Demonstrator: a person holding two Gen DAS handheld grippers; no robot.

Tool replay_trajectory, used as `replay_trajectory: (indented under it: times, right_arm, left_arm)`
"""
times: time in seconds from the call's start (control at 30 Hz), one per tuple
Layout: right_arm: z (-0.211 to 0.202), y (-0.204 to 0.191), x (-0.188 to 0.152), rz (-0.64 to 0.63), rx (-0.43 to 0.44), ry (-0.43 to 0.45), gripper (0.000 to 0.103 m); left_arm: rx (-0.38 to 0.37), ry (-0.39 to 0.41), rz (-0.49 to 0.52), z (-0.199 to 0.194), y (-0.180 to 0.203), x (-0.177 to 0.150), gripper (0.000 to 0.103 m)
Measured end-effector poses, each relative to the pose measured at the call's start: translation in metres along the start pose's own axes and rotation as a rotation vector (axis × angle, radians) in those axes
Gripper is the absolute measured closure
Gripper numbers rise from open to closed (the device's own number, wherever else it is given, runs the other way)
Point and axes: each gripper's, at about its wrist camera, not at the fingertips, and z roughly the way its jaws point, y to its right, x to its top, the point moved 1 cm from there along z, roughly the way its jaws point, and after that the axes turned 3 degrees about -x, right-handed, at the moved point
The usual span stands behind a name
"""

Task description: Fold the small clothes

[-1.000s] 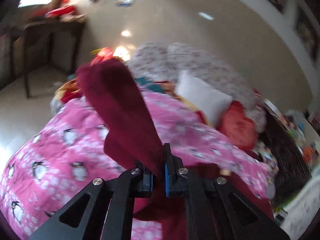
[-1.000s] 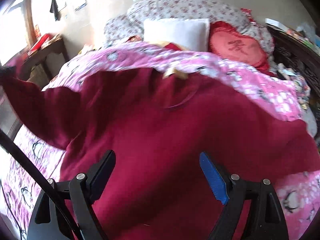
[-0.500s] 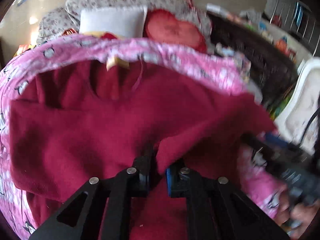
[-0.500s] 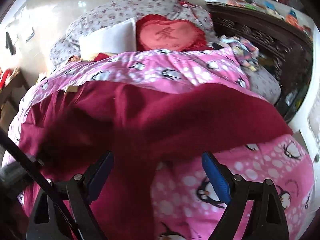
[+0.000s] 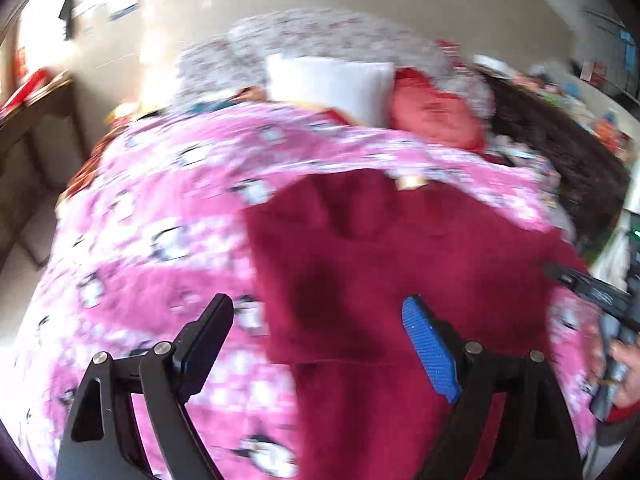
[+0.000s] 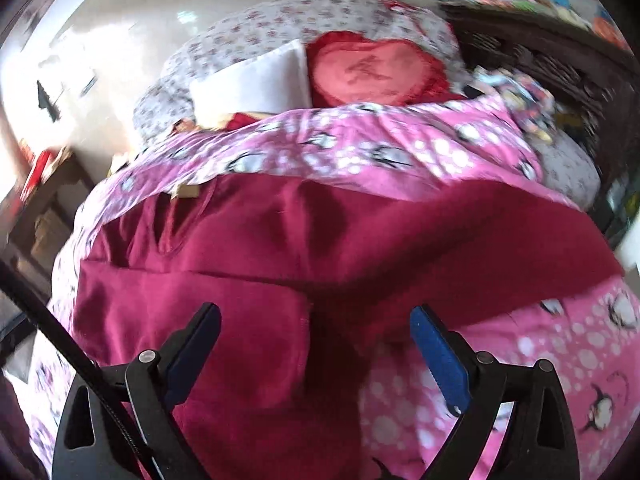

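Left gripper (image 5: 316, 344) jaws opening, letting go sleeve now lying folded across maroon top (image 6: 280, 248); right gripper (image 6: 316, 352) jaws widening, empty; 1 sleeve fold done.

No words or numbers can be read. The red heart pillow (image 6: 374, 74) at the head of the bed has a stitched sign, too blurry to read.

Both grippers (image 5: 316, 344) (image 6: 316, 352) have black frames, silver screws and blue-padded jaws; a red cuff (image 5: 622, 414) shows.
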Motion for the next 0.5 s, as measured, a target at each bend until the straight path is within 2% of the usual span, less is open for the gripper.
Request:
replay_trajectory:
  times: [0.1, 0.13, 0.17, 0.2, 0.23, 0.27, 0.3, 0.33, 0.43, 0.5]
  right_arm:
    - [0.022, -0.021, 0.001, -0.144, -0.071, -0.005, 0.006]
    - [0.032, -0.026, 0.000, -0.196, -0.119, -0.010, 0.009]
    - [0.040, -0.029, -0.003, -0.240, -0.155, -0.009, 0.016]
    - [0.046, -0.033, -0.005, -0.282, -0.158, -0.008, 0.043]
    - [0.045, -0.035, -0.007, -0.283, -0.073, -0.007, 0.073]
    - [0.041, -0.034, -0.007, -0.253, -0.043, 0.007, 0.081]
    - [0.035, -0.033, -0.006, -0.247, -0.057, 0.033, 0.097]
    - [0.026, -0.034, -0.002, -0.259, -0.075, 0.078, 0.097]
    - [0.002, -0.028, 0.018, -0.213, -0.041, 0.171, 0.097]
    - [-0.002, -0.029, 0.032, -0.215, -0.083, 0.212, 0.097]
  left_arm:
    - [0.015, -0.036, -0.080, 0.014, -0.027, -0.003, 0.017]
    - [0.018, -0.049, -0.109, 0.019, -0.034, -0.004, 0.017]
    - [0.018, -0.054, -0.124, 0.023, -0.038, -0.005, 0.017]
    - [0.022, -0.059, -0.133, 0.027, -0.040, -0.006, 0.017]
    - [0.030, -0.062, -0.137, 0.030, -0.042, -0.006, 0.017]
    - [0.039, -0.062, -0.139, 0.032, -0.043, -0.006, 0.017]
    - [0.043, -0.060, -0.139, 0.034, -0.042, -0.004, 0.017]
    - [0.044, -0.055, -0.139, 0.036, -0.040, -0.001, 0.017]
    - [0.036, -0.026, -0.143, 0.037, -0.035, 0.005, 0.017]
    - [0.033, -0.010, -0.133, 0.039, -0.026, 0.009, 0.017]
